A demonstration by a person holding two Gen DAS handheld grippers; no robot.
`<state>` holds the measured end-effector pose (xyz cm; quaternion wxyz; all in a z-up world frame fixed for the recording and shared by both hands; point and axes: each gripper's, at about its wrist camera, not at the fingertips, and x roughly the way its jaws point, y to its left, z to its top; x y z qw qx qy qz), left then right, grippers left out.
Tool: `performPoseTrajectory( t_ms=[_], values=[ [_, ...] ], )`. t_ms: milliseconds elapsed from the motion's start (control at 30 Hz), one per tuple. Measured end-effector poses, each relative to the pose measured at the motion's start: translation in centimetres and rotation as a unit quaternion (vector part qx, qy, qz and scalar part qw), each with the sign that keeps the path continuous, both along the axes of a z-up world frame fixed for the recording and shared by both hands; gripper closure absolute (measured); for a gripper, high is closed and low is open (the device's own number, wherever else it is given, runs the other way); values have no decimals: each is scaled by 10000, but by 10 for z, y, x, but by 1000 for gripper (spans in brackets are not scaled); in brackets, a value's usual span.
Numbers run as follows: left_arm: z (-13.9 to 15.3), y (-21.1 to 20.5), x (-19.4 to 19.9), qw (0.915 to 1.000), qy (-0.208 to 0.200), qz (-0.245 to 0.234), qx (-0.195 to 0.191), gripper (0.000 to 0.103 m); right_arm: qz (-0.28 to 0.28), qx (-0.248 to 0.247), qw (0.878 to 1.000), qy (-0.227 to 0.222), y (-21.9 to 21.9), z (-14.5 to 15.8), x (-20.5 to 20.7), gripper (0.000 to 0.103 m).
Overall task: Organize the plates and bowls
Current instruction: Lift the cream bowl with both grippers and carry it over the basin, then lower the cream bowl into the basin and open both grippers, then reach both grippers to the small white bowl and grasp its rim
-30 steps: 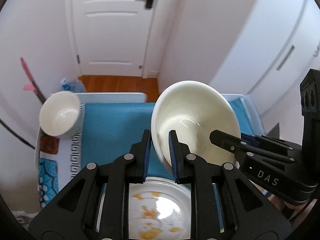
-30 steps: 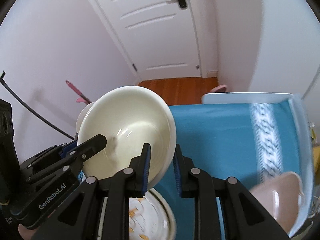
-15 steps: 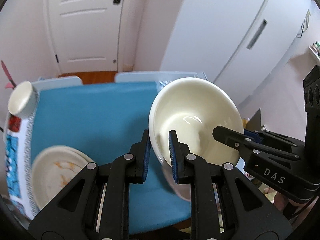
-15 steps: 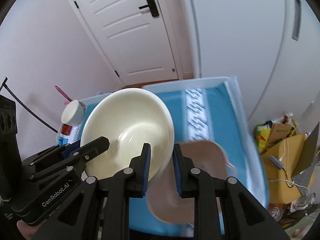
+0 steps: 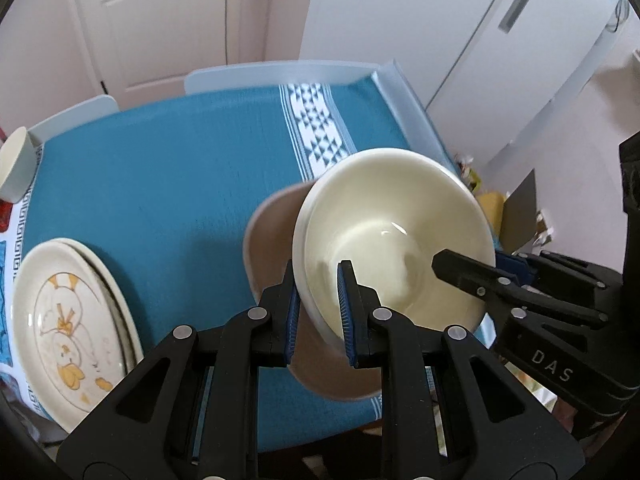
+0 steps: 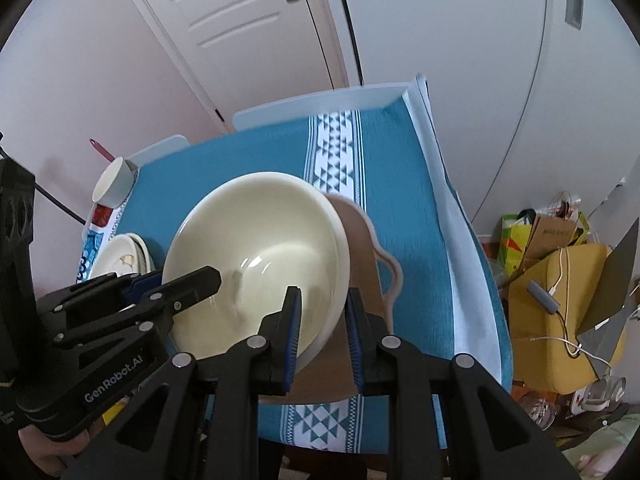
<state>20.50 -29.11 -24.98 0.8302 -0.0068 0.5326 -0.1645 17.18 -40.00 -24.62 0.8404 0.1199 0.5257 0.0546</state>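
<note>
Cream bowl point(image 5: 394, 236) carried off the table by both tongs at once, one on each side of the rim. Left gripper point(image 5: 318, 304) clenched on the near-left rim, one pad outside the wall, one inside. Right gripper point(image 6: 322, 330) clenched on the opposite rim the same way. Two-sided pinch makes sense: a wide, smooth bowl held by a thin edge would likely swing or slip from one grip alone. Bowl tilts a little, mouth up and toward the cameras.

Position: the bowl hangs directly above a pinkish-tan dish point(image 6: 370, 264) with a looped side handle, lying on the teal tablecloth point(image 5: 160, 184) toward the table's right, near edge. Whether the bowl touches the dish cannot be told; it looks slightly apart. Judged aim: nest the bowl into or onto this dish, grouping deep ware together.

Surroundings: a stack of cream plates point(image 5: 66, 324) with a yellow chick print sits at the left near edge, well apart. A small white cup point(image 5: 16, 170) stands at the far left corner. Middle of the cloth is bare. White door point(image 6: 240, 28) beyond the table; cardboard and cables on the floor to the right.

In the way: nothing between bowl and dish. The dish handle lies just beside the right tongs' outer finger, a possible snag on lowering. The table edge is close.
</note>
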Motion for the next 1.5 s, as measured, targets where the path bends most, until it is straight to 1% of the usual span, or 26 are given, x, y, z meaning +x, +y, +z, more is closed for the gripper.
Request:
performPoseTrajectory(
  t_ms=[200,367,467,600,767,1033,1133,1200,1233,1267,1300,1333,1367,1400,1433,1500],
  values=[
    [-15,-10,6,9994,164,-72,292,87,174,-44,9997,153,-3,-17,4,83],
    [-20,-19,11,9979,161,-149,616,87,299,-85,9993,225,0,-26,5,83],
    [-22,-22,14,9970,168,-181,738,87,331,-74,9991,258,0,-29,6,83],
    [-25,-22,16,9963,234,-175,808,87,331,-25,9991,282,-1,-31,7,83],
    [-27,-23,16,9952,205,-200,932,87,346,-19,9991,259,0,-32,6,83],
    [-26,-25,14,9931,67,-232,1147,87,392,-206,9989,152,5,-27,0,83],
    [-24,-22,14,9940,105,-236,1059,86,364,-184,9991,143,3,-26,-1,83],
    [-20,-18,15,9958,156,-227,873,82,352,-173,9992,108,2,-23,-3,83],
    [-17,-16,14,9963,150,-218,815,77,338,-166,9993,85,2,-20,-4,83],
    [-14,-15,14,9966,116,-218,784,67,317,-122,9994,34,0,-16,-6,83],
    [-11,-15,13,9972,102,-252,700,60,311,-63,9995,-30,-1,-12,-9,83],
    [-5,-15,11,9973,48,-253,684,33,312,-51,9995,-79,-2,-8,-12,83],
    [0,-15,9,9967,-72,-226,770,8,309,-60,9994,-116,-2,-5,-14,83],
    [5,-14,7,9964,-164,-219,809,3,295,-60,9994,-158,-3,-1,-16,83],
    [12,-13,4,9964,-259,-217,776,2,276,-33,9994,-192,-5,2,-18,83],
    [22,-8,2,9971,-288,-187,679,2,234,11,9994,-266,-8,11,-21,83]
  ],
)
